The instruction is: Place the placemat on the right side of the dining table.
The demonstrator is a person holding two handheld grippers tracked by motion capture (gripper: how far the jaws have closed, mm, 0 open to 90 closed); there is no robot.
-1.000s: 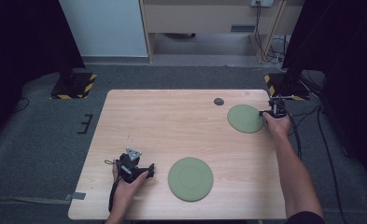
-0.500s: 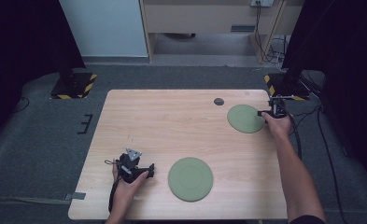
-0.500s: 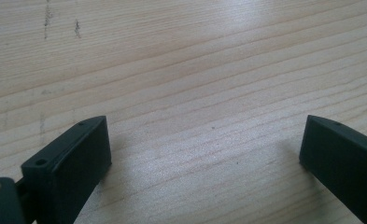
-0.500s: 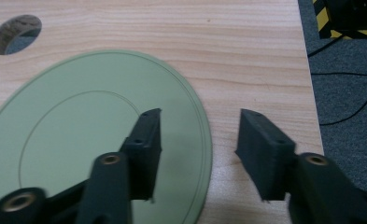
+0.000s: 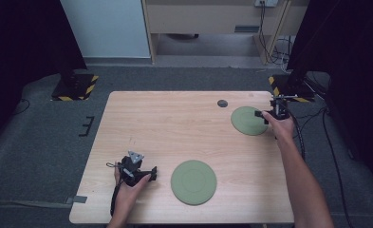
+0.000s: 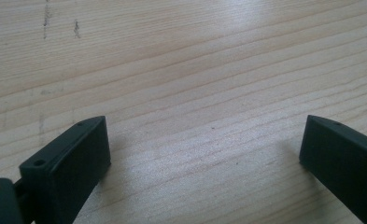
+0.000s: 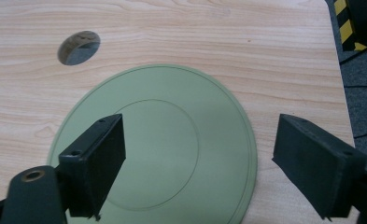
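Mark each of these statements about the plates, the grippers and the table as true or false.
1. Two green plates lie on the table. True: the far plate and the near plate.
2. The right gripper clamps the far plate. False: its jaws have just been opening and stand apart above it.
3. The left gripper is open over bare wood. True.
4. The near plate is stacked on the far plate. False: they lie apart.
5. A round hole sits beyond the far plate. True.
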